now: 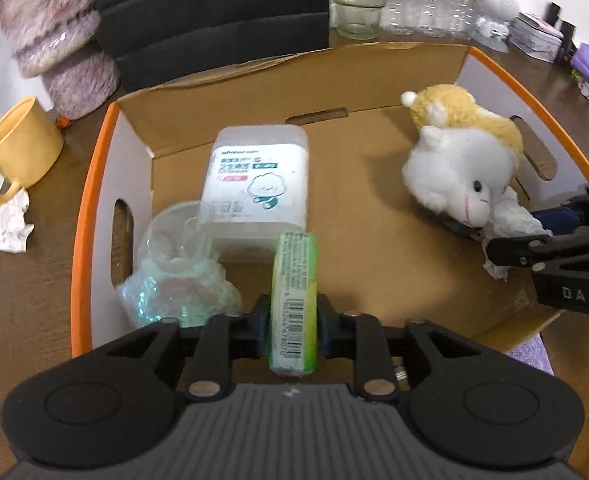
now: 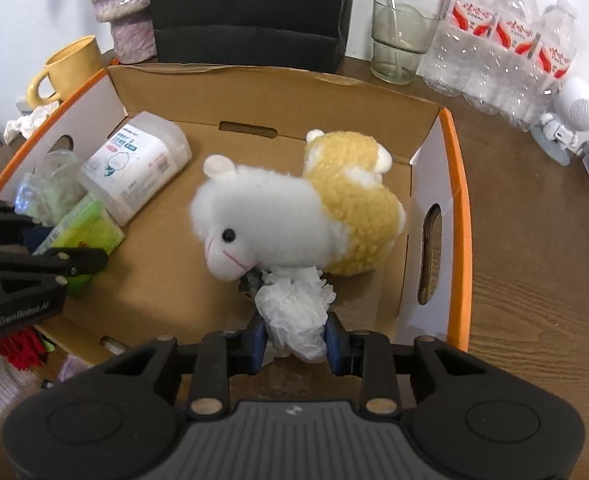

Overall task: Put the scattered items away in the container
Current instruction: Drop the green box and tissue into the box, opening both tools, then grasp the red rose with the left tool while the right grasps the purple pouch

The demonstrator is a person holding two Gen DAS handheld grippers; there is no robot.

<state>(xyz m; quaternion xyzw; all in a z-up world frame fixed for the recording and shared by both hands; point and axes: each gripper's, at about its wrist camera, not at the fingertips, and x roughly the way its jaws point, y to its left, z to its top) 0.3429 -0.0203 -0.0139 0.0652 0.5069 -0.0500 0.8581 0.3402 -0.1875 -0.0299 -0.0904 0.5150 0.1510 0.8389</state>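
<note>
An open cardboard box (image 1: pixel 374 248) with orange rims (image 2: pixel 456 184) sits on a wooden table. Inside lie a white wipes pack (image 1: pixel 258 184) (image 2: pixel 134 164), a crumpled clear plastic cup and wrap (image 1: pixel 174 264) (image 2: pixel 50 188), and a white-and-yellow plush sheep (image 1: pixel 462 160) (image 2: pixel 294 208). My left gripper (image 1: pixel 292 330) is shut on a green tissue pack (image 1: pixel 294 300) (image 2: pixel 84 232), held over the box's near-left part. My right gripper (image 2: pixel 294 338) is shut on a crumpled white tissue (image 2: pixel 294 312) (image 1: pixel 510 224) just in front of the sheep, inside the box.
A yellow mug (image 1: pixel 18 152) (image 2: pixel 70 68) and a crumpled tissue (image 1: pixel 6 228) lie left of the box. A fuzzy pink holder (image 1: pixel 54 36), a glass cup (image 2: pixel 398 40), water bottles (image 2: pixel 506 44) and a small white figure (image 2: pixel 570 116) stand behind and right.
</note>
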